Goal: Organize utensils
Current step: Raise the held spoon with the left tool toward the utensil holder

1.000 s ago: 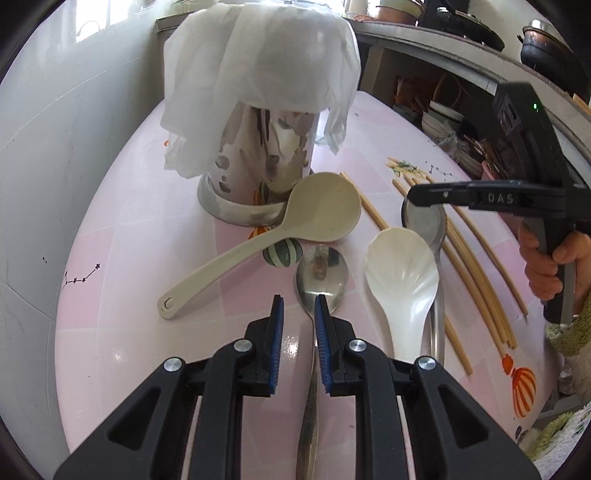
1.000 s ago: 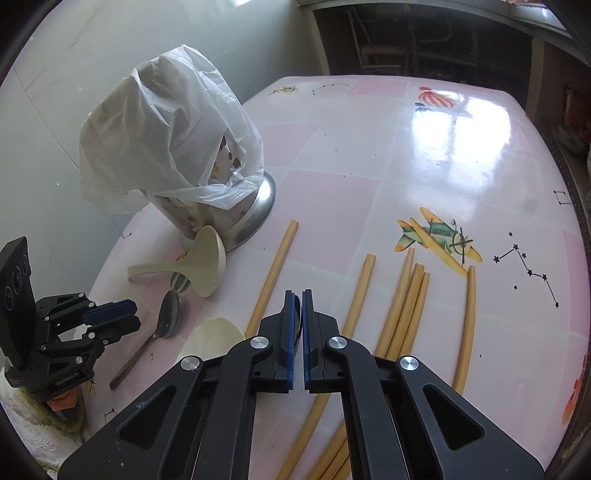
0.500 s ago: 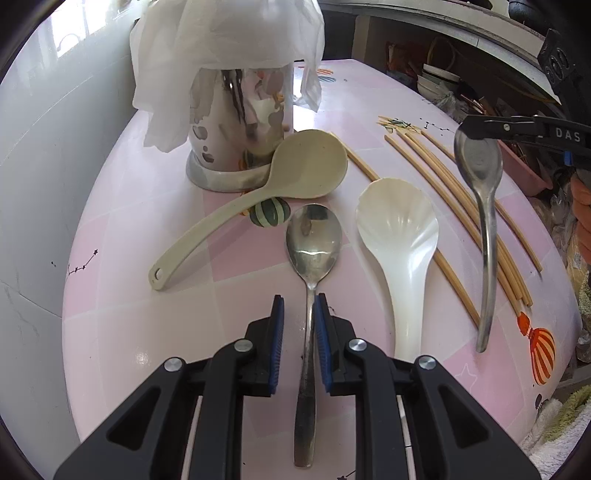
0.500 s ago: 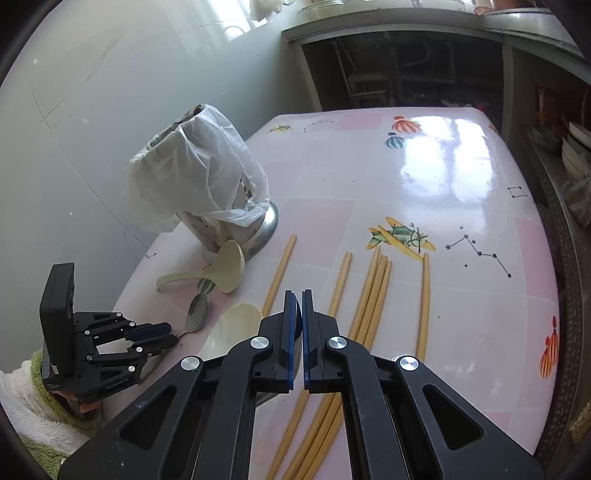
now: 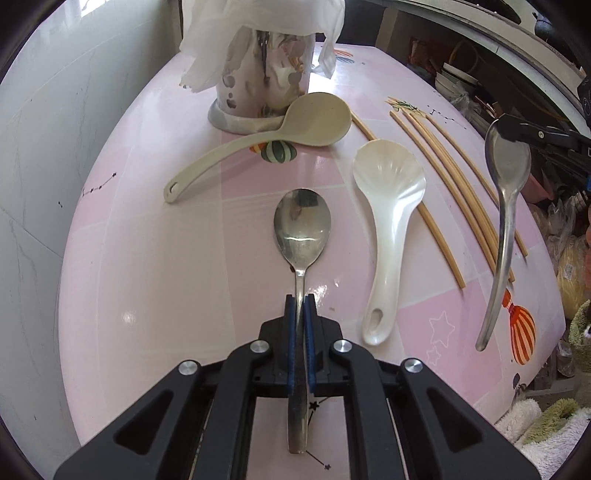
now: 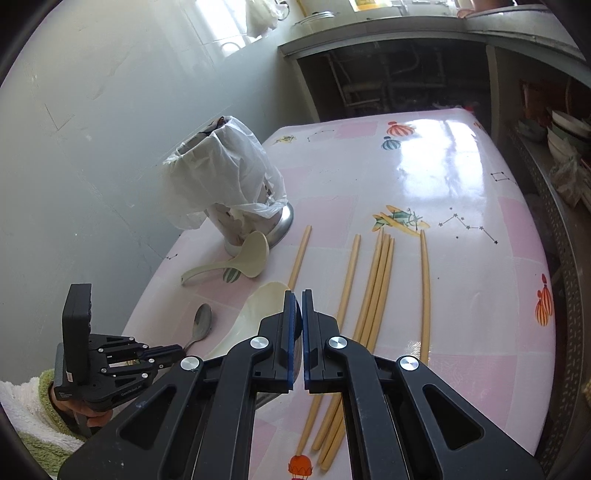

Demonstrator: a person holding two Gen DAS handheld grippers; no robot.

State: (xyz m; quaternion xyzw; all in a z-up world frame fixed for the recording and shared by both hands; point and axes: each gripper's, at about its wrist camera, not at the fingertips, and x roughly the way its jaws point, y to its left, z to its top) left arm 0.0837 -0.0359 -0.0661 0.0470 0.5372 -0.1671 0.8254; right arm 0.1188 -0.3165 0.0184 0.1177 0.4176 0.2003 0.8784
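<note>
The left gripper (image 5: 300, 306) has pulled back along the steel spoon (image 5: 302, 229) since a second ago, and its jaws, then apart around the handle, have clenched on it near the neck; the right gripper (image 5: 517, 133) has meanwhile carried a second spoon (image 5: 505, 206) up off the table (image 5: 147, 295). That spoon hangs bowl-up and handle-down at the right, pinched at the bowl's far rim, clear of the surface. The right jaws (image 6: 298, 295) read as closed tight in their own view, where the spoon they hold barely shows. Just right of the steel spoon lies a white shell-shaped ladle (image 5: 388, 221), handle toward the camera. Farther off, a beige ladle (image 5: 288, 129) rests with its bowl against the base of a metal holder (image 5: 266, 85) draped in a white plastic bag (image 5: 266, 26). Six bamboo chopsticks (image 6: 376, 280) lie roughly parallel on the right half of the pink patterned table. A hand in a green-and-white sleeve (image 6: 40, 417) holds the left gripper.
</note>
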